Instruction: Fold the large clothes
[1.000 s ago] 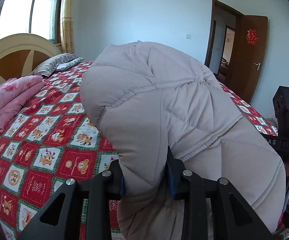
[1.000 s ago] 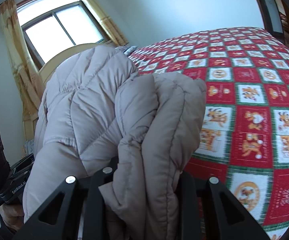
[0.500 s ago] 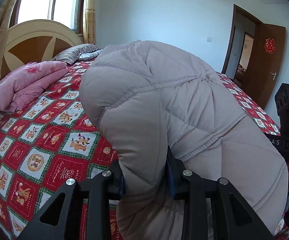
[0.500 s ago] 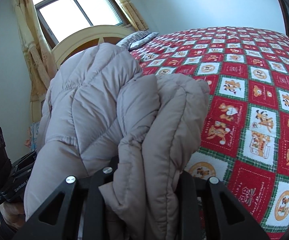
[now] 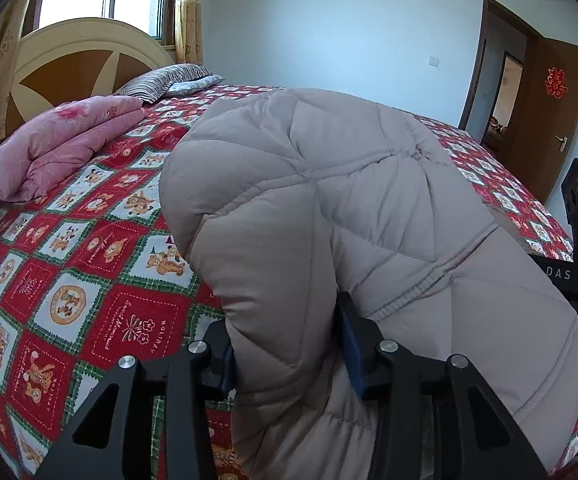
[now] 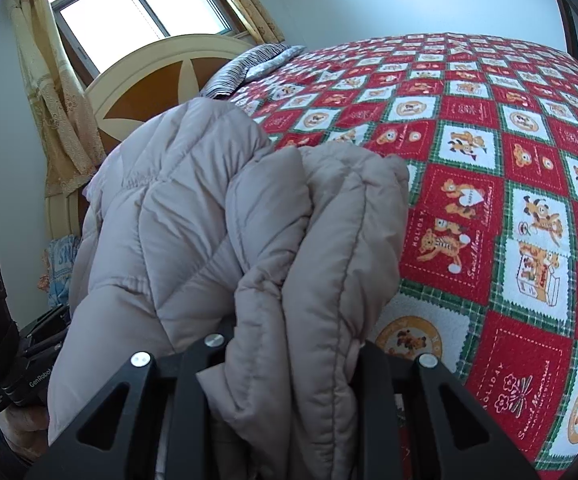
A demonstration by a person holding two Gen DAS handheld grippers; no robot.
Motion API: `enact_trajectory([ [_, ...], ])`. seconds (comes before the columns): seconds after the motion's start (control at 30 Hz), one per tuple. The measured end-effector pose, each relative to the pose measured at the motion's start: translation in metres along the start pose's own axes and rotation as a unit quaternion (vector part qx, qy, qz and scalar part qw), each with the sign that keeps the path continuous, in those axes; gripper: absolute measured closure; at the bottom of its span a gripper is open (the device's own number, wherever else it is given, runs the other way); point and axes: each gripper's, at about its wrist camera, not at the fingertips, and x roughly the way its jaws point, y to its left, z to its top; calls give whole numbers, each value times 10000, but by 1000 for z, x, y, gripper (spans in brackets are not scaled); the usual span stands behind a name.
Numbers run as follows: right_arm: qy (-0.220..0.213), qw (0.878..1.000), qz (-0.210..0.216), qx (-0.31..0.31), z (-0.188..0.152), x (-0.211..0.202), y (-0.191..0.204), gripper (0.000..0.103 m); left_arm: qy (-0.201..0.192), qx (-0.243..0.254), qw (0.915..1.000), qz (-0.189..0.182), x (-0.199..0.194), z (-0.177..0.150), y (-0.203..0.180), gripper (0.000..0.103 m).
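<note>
A wide bed (image 5: 89, 264) fills both views, covered by a red, white and green checked quilt (image 6: 529, 208) printed with cartoon bears and the word "HOLIDAY". At its head stands a rounded cream and brown wooden headboard (image 5: 69, 68). A folded pink floral blanket (image 5: 53, 144) lies on the quilt near the headboard, and a striped grey and white pillow (image 5: 165, 80) rests beside it, against the far end. Behind the headboard a bright window (image 6: 129, 12) is framed by yellow patterned curtains (image 6: 49, 92). On the far wall a brown wooden door (image 5: 549, 120) stands open, bearing a red paper decoration (image 5: 555, 82).
</note>
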Motion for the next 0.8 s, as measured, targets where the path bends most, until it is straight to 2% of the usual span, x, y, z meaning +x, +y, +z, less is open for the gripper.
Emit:
enact_trajectory([
  [0.27,79,9999,-65,98,-3,9,-8,74,11,133,9998,165,8,-6,2,47],
  [0.33,97,9998,-77,137,-4,11,-11,73,-19,200,9994,264,9,-7,0,40],
  [0.4,115,9997,-96,181,-5,12,-15,71,-69,253,9987,428,9,-7,1,29],
  [0.6,115,9995,-175,228,-7,14,-19,61,-163,254,9967,751,11,-9,5,11],
  [0.8,166,9989,-413,144,-7,17,-20,56,-161,159,9971,728,14,-10,10,7],
])
